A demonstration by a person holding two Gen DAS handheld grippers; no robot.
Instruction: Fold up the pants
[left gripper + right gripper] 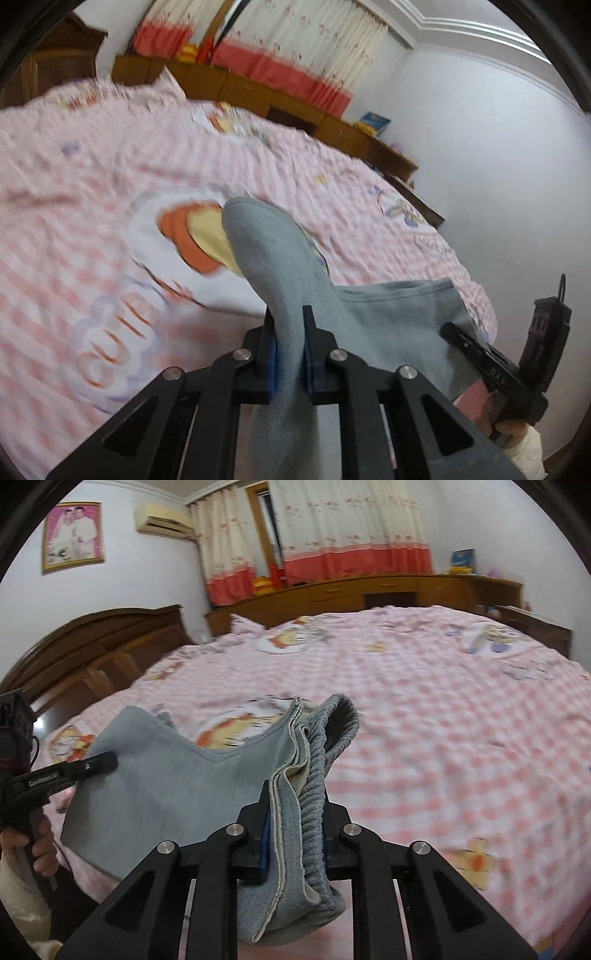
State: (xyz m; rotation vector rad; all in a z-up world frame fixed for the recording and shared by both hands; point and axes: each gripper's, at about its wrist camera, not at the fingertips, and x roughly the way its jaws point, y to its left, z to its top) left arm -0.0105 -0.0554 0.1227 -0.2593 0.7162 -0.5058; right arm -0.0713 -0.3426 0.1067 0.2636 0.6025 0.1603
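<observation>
Grey pants (166,786) are up off the bed (443,738), strung between the two grippers: the left gripper (290,350) is clamped tight on a smooth fold of the fabric that sticks up past its fingers, and the right gripper (295,834) is pinched down on the bunched ribbed waistband (314,812) with a few hemmed layers stacked in its jaws. In the right view the cloth spans flat over to the left gripper at the edge of the frame, all of it hanging over the pink checked cartoon bedspread, with the curtains (332,535) behind.
</observation>
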